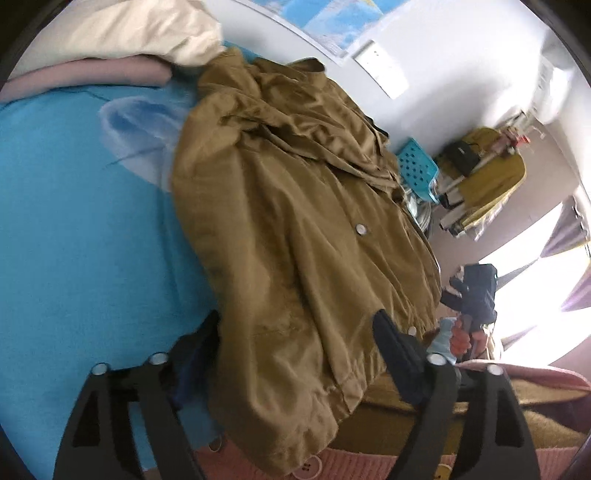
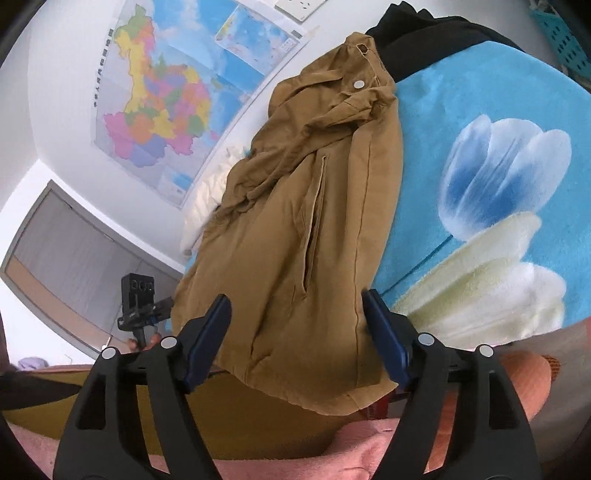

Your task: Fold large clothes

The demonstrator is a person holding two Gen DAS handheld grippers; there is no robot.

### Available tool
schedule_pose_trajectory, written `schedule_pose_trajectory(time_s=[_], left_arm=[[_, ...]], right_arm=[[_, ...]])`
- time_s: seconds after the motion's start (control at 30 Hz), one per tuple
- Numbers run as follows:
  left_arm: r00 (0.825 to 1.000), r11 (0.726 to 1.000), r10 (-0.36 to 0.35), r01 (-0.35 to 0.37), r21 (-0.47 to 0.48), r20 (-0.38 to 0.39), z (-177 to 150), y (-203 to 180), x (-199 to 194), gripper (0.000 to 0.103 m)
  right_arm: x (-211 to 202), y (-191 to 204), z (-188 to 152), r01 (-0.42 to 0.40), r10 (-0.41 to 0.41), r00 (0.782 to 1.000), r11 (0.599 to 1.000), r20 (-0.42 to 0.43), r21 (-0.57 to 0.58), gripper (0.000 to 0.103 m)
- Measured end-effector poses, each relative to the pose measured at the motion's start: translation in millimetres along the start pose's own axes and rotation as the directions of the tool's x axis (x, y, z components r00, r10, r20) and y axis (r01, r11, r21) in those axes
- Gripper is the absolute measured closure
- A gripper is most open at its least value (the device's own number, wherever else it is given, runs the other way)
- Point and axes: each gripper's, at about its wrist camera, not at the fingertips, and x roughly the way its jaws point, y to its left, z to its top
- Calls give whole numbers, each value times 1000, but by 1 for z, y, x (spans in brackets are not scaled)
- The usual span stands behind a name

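A tan jacket (image 1: 295, 206) with snap buttons lies partly folded on a blue flower-print blanket (image 1: 74, 221), its hem hanging towards me. My left gripper (image 1: 295, 321) is open, with its fingers standing either side of the hem and no pad pressing on the cloth. In the right wrist view the jacket (image 2: 295, 229) runs away from me along the blanket (image 2: 480, 92). My right gripper (image 2: 295, 299) is open too, with the near hem lying loose between its blue pads. Each gripper shows in the other's view: the right one (image 1: 474, 291), the left one (image 2: 138, 299).
A cream quilt (image 1: 147, 29) and a pink pillow (image 1: 92, 74) lie at the head of the bed. Beyond the bed's edge are a teal basket (image 1: 417, 166) and a rack with a yellow garment (image 1: 491, 177). A black garment (image 2: 417, 33) lies past the jacket's collar. A map (image 2: 159, 99) hangs on the wall.
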Motion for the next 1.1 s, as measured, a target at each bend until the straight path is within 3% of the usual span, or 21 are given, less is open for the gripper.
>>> schedule_pose_trajectory(time_s=[0.07,0.1,0.13,0.17,0.2,0.3,0.4,0.57,0.73,1.1], left_arm=[[1000,1000,4,-4,30,-14,-2,-7,3,21],[1000,999,21,-20,42,-16,-3,-11,5,24],[999,999,30,-29,46,-20,-3,-14,8,41],[999,998,51,-50,42,-19,-1,-15,9,61],[998,997,67,-66,30,-15,0,-14,10,70],[999,999,39,-38,-32,30,6,-9,-6,85],[995,1000,21,-20,-11,95,13,-23,-26,87],[983,999,-45,47,-6,178,20,-37,-61,88],[956,988,-142,152,-19,255,24,-39,-94,88],[959,992,-119,128,-16,258,97,-48,-105,90]], right_arm=[[1,3,0,1,-1,1000,1000,-2,-2,40],[5,5,0,8,-8,1000,1000,-12,-10,66],[8,5,0,22,-23,999,1000,-22,-16,90],[10,3,-1,25,-25,999,1000,-30,-10,90],[10,4,-1,-3,4,1000,1000,-24,3,91],[-5,21,5,-50,51,997,999,52,-15,93],[-29,47,13,-96,106,985,992,134,-76,93],[-48,85,21,-169,193,960,976,201,-135,94],[-68,98,28,-243,274,924,960,268,-142,94],[-55,105,110,-221,240,925,971,296,-95,93]])
